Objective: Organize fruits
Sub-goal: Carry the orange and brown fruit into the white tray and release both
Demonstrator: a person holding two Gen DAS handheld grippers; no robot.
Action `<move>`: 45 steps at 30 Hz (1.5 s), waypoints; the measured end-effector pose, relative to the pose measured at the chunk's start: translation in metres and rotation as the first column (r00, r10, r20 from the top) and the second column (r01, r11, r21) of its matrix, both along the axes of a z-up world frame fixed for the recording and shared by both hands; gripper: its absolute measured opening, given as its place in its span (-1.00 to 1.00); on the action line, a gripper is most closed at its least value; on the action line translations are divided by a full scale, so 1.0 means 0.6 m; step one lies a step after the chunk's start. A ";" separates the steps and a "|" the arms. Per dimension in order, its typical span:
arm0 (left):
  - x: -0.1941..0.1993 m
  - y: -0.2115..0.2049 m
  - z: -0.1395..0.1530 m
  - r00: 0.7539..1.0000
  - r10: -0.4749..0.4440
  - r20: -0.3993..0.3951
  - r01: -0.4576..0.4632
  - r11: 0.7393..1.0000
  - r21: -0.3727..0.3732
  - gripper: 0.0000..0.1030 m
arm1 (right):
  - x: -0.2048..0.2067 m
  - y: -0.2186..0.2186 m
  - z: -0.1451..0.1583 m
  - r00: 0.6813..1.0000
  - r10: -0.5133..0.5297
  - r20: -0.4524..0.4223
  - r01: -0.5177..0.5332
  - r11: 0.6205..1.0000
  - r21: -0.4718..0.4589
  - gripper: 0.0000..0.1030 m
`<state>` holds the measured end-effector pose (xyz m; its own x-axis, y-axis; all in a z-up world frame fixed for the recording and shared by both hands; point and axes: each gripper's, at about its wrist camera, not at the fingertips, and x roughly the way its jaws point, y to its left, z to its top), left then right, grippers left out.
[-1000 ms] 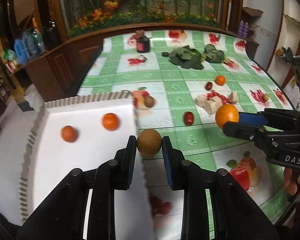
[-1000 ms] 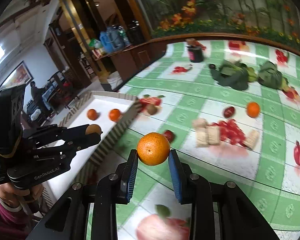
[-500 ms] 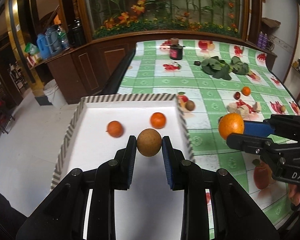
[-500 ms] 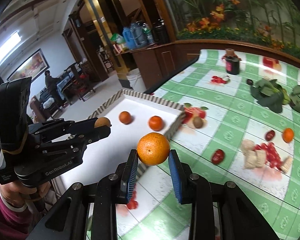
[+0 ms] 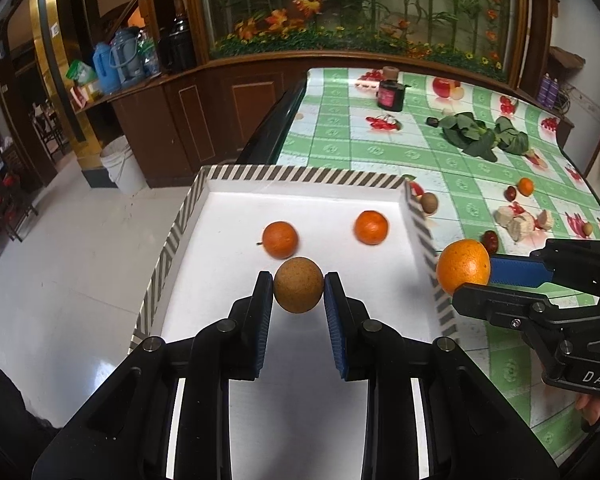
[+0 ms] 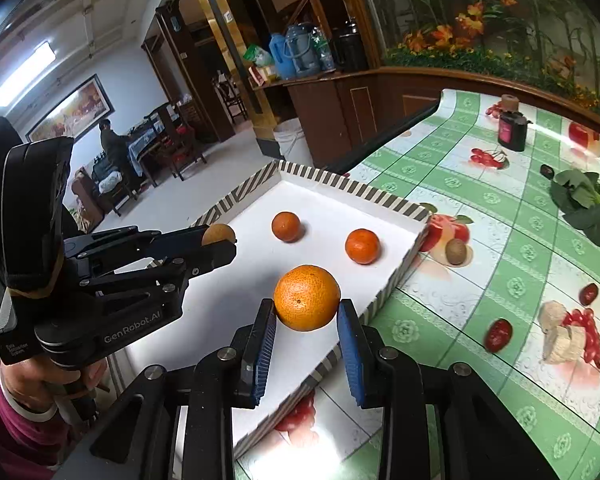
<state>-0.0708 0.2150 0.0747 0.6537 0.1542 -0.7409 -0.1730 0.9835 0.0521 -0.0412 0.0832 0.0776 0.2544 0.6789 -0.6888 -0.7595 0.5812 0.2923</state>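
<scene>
Setting: green-checked tablecloth [image 5: 380, 152] printed with fruit, wood cabinets and a planted display behind; a white tray [image 5: 300, 178] with a striped rim sits at the cloth's left end.

Left gripper [image 5: 298, 292]: blue pads clenched on a brown round fruit [image 5: 298, 285], squeezed across its middle. It hangs over the tray floor, near the tray's front half. In the right wrist view the same fruit [image 6: 218, 233] peeks out at the tip of the left gripper [image 6: 216, 240], clear of the floor.

Right gripper [image 6: 306, 312]: pads clamped on a large orange [image 6: 307, 297], held at its widest part. From the left view the orange [image 5: 463, 267] sits at about the tray's right wall; from its own view it is over the tray floor inside the near corner. I judge it just inside the rim.

Already in the tray: two small oranges [image 5: 280, 239] [image 5: 371, 227], well apart, toward the back.

Still on the cloth: a brown fruit [image 5: 429, 202] just outside the tray's right wall, red dates [image 5: 491, 241], another small orange [image 5: 525, 186], leafy greens [image 5: 476, 138].

Step in hand, as I read it: set both fruits down in the tray.

Notes for doing it well:
- Lower each before releasing; round fruit will roll on the smooth floor.
- Pick bare floor, away from the two small oranges.
- Bring the orange further from the striped wall first.
- Open the pads slowly, then lift straight away so the fingers do not nudge the fruit.
</scene>
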 end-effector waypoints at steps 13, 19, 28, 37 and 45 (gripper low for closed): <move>0.037 0.030 -0.036 0.998 0.020 -0.062 -0.022 0.999 -0.040 -0.51 | 0.032 0.039 -0.036 0.999 0.019 -0.039 -0.020 0.999 -0.042 -0.41; 0.049 0.038 -0.050 0.995 0.020 -0.095 -0.026 0.997 -0.066 -0.51 | 0.043 0.061 -0.049 0.999 0.034 -0.038 -0.037 0.997 -0.072 -0.41; 0.054 0.045 -0.062 0.991 0.046 -0.127 -0.054 0.997 -0.058 -0.50 | 0.057 0.097 -0.079 0.998 0.058 -0.030 -0.062 0.986 -0.155 -0.41; 0.052 0.051 -0.065 0.987 0.079 -0.139 -0.090 0.993 -0.079 0.07 | 0.058 0.099 -0.080 0.997 0.072 0.006 -0.069 0.979 -0.194 -0.40; 0.031 0.018 -0.039 0.994 0.069 -0.083 -0.075 0.995 -0.067 0.10 | 0.045 0.039 -0.038 1.000 0.015 -0.004 -0.015 0.995 -0.099 -0.41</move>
